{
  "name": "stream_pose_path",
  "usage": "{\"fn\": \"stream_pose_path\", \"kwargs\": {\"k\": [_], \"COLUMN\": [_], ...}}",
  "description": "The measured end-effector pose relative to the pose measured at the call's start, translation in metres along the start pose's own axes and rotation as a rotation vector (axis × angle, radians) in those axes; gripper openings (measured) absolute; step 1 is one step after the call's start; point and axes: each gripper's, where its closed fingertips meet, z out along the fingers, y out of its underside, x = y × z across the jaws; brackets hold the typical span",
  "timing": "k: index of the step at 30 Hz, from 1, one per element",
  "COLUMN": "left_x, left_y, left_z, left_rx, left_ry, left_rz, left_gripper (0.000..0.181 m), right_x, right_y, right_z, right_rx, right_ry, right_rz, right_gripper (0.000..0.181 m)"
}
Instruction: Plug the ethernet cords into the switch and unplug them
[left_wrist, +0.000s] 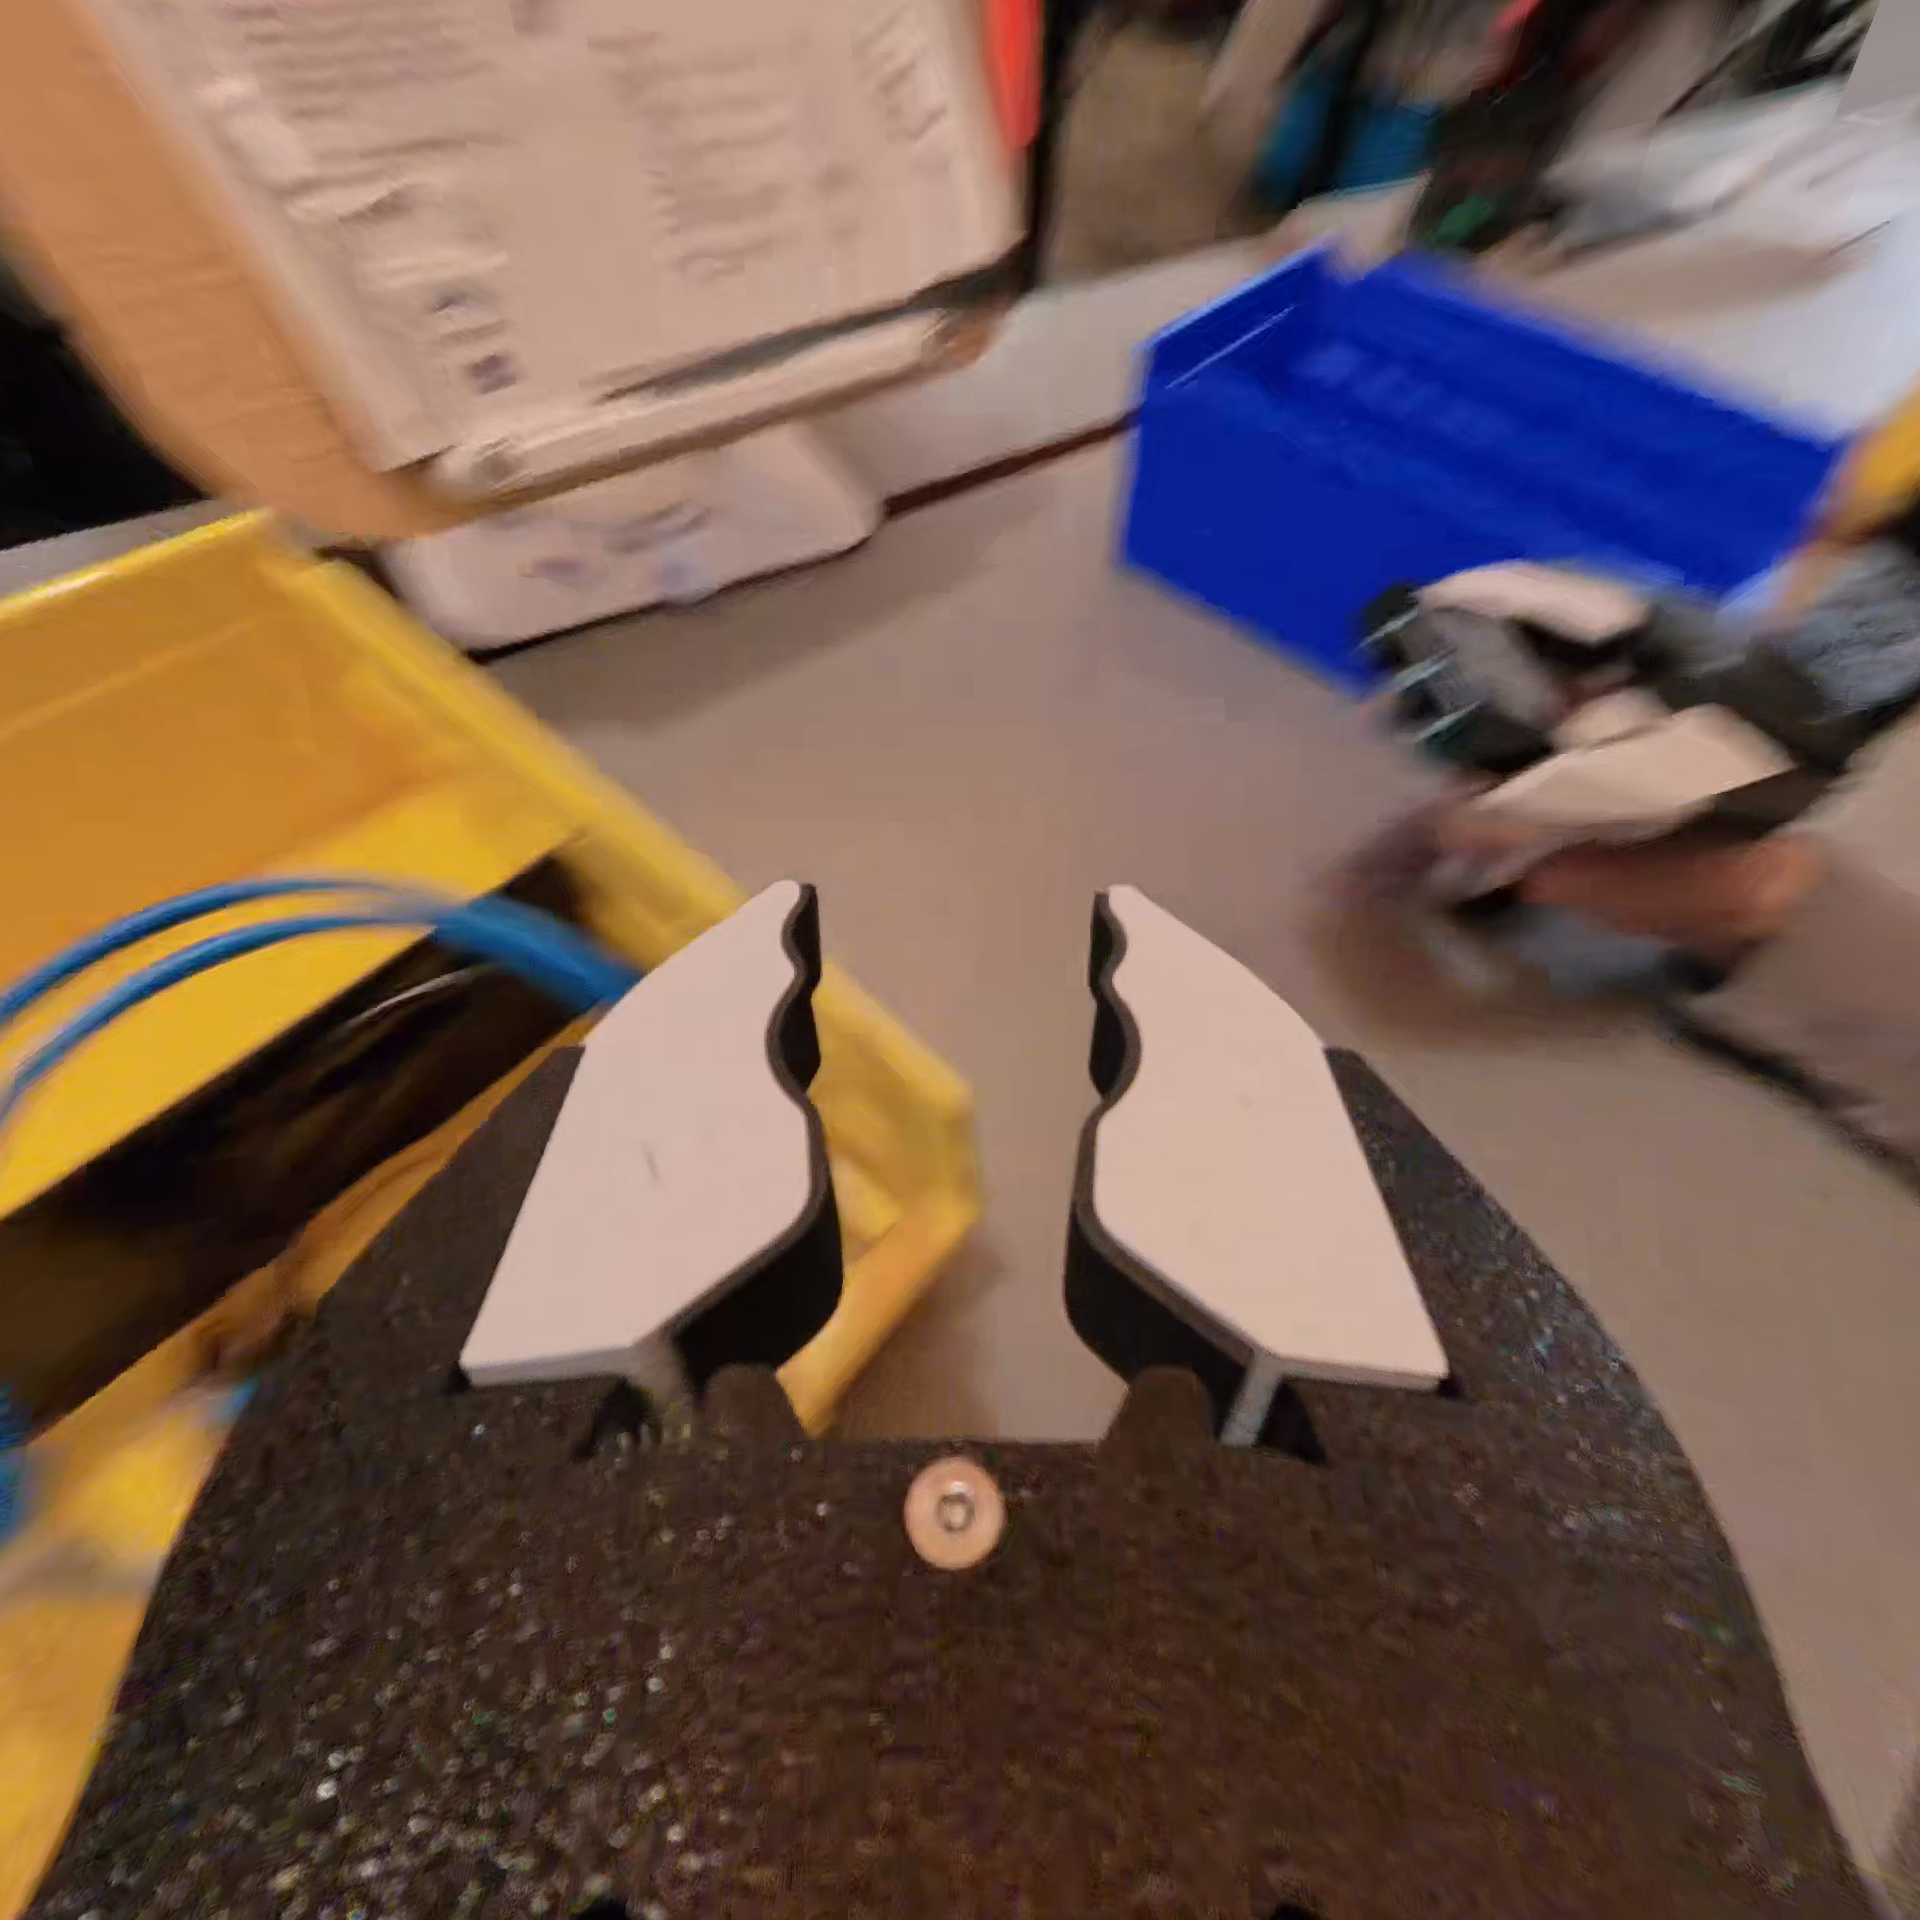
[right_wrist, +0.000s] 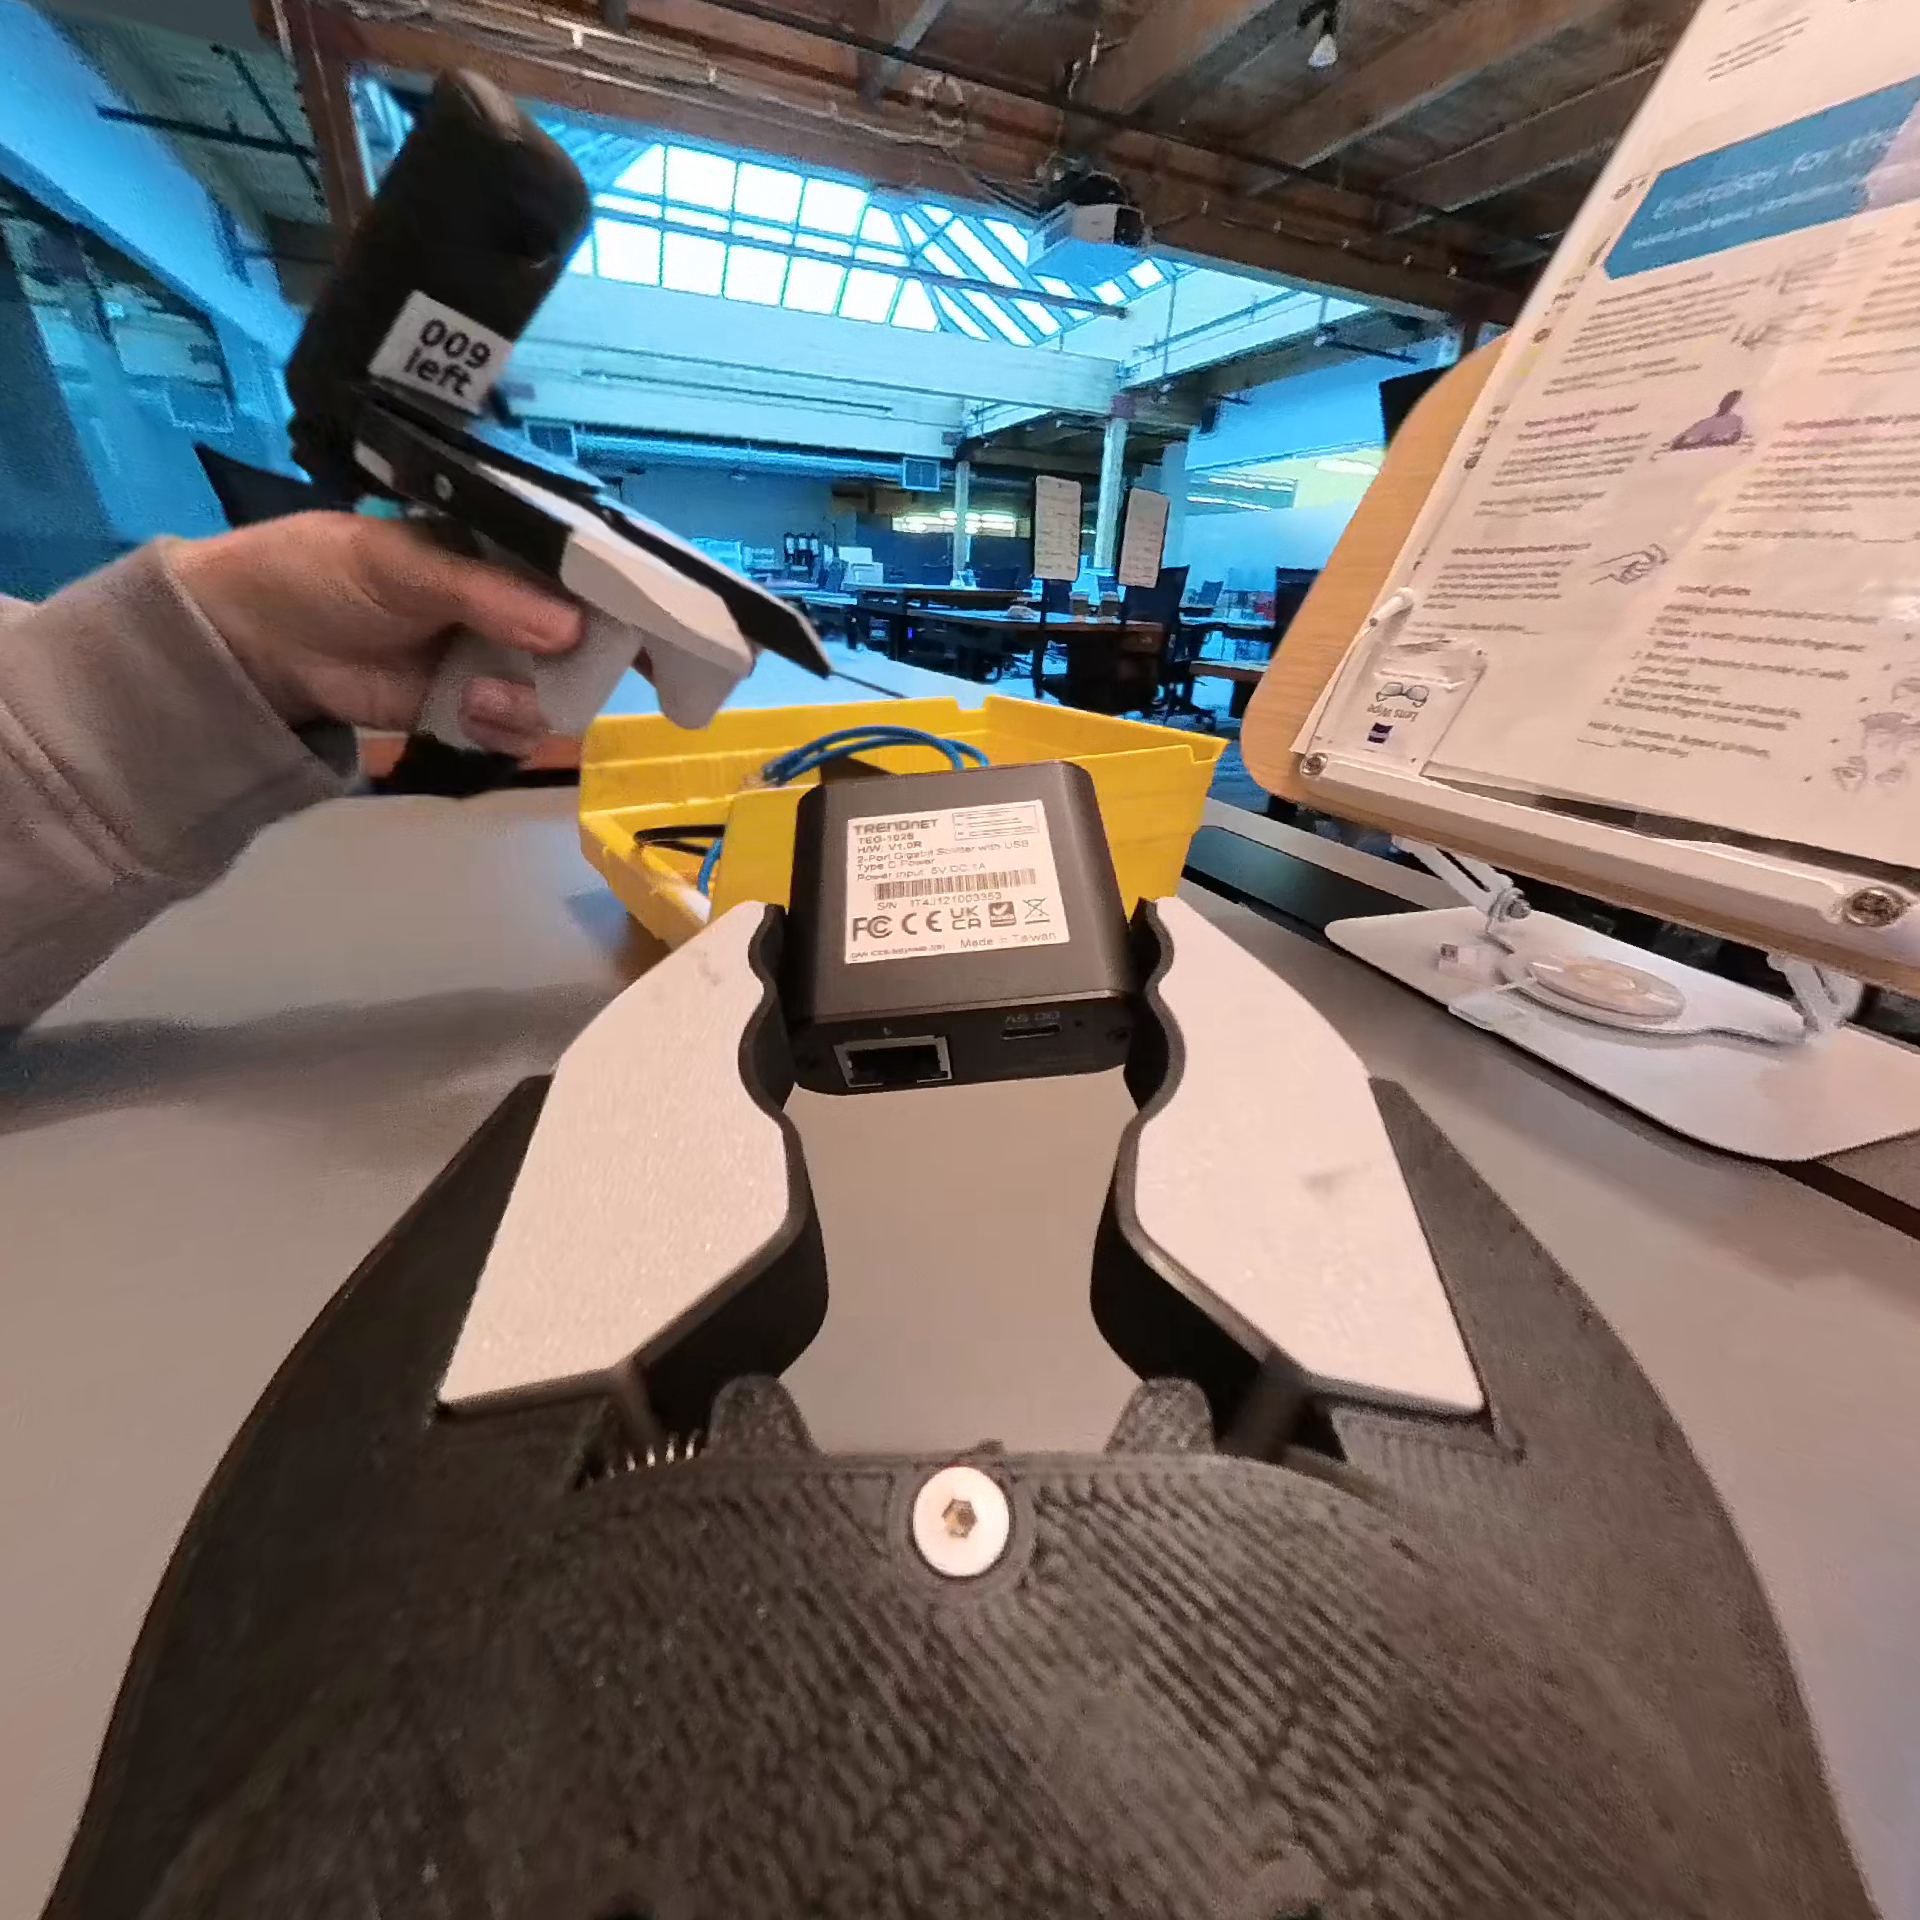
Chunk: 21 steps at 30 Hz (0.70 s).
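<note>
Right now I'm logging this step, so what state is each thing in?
Left hand-held gripper: open, holding nothing.
Right hand-held gripper: shut on small black plastic switch.
Switch: label side up, visible port empty.
Thin blue ethernet cords: loose in yellow plastic bin.

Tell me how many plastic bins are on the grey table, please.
2. The yellow plastic bin is on the left in the left wrist view, with blue ethernet cords inside. The blue plastic bin stands farther away, on the right. Others may be hidden outside the views.
</note>
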Motion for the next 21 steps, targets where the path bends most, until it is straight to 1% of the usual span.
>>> {"fn": "stream_pose_path", "kwargs": {"k": [2, 3, 4, 6, 9, 10, 12, 14, 15, 16, 18, 19, 21], "left_x": [-0.045, -0.062, -0.073, -0.08, -0.085, -0.092, -0.102, -0.11, -0.107, -0.106, -0.106, -0.105, -0.109], "left_y": [0.017, 0.024, 0.029, 0.037, 0.04, 0.045, 0.057, 0.066, 0.064, 0.061, 0.058, 0.056, 0.049], "left_z": [-0.016, -0.021, -0.022, -0.014, 0.012, 0.021, 0.038, 0.053, 0.06, 0.064, 0.062, 0.058, 0.044], "left_rx": [-0.181, -0.251, -0.304, -0.354, -0.351, -0.372, -0.412, -0.412, -0.371, -0.328, -0.277, -0.26, -0.218], "left_ry": [-0.159, -0.209, -0.226, -0.181, -0.087, -0.089, -0.093, -0.091, -0.046, -0.022, 0.0, -0.001, -0.047], "left_rz": [0.025, -0.001, -0.034, -0.107, -0.298, -0.354, -0.426, -0.516, -0.566, -0.602, -0.605, -0.592, -0.549], "left_gripper": [0.048, 0.048, 0.048, 0.048, 0.046, 0.044, 0.045, 0.047, 0.038, 0.03, 0.014, 0.013, 0.013], "right_x": [0.005, 0.005, 0.004, 0.004, 0.003, 0.001, 0.001, -0.001, -0.001, 0.0, 0.0, 0.001, 0.001], "right_y": [-0.001, -0.001, 0.0, 0.0, -0.001, 0.0, -0.001, -0.001, -0.001, -0.001, -0.002, -0.003, -0.002], "right_z": [-0.001, -0.001, 0.0, 0.0, 0.0, 0.0, 0.0, 0.0, 0.0, -0.001, -0.002, -0.002, -0.002], "right_rx": [0.008, 0.008, 0.006, 0.004, 0.007, 0.006, 0.007, 0.01, 0.011, 0.014, 0.021, 0.024, 0.024], "right_ry": [0.02, 0.013, 0.008, 0.005, -0.003, -0.012, -0.014, -0.022, -0.021, -0.021, -0.018, -0.015, -0.013], "right_rz": [0.019, 0.021, 0.02, 0.019, 0.017, 0.015, 0.014, 0.009, 0.008, 0.009, 0.012, 0.014, 0.015], "right_gripper": [0.063, 0.063, 0.064, 0.063, 0.063, 0.063, 0.063, 0.063, 0.063, 0.063, 0.063, 0.063, 0.063]}}
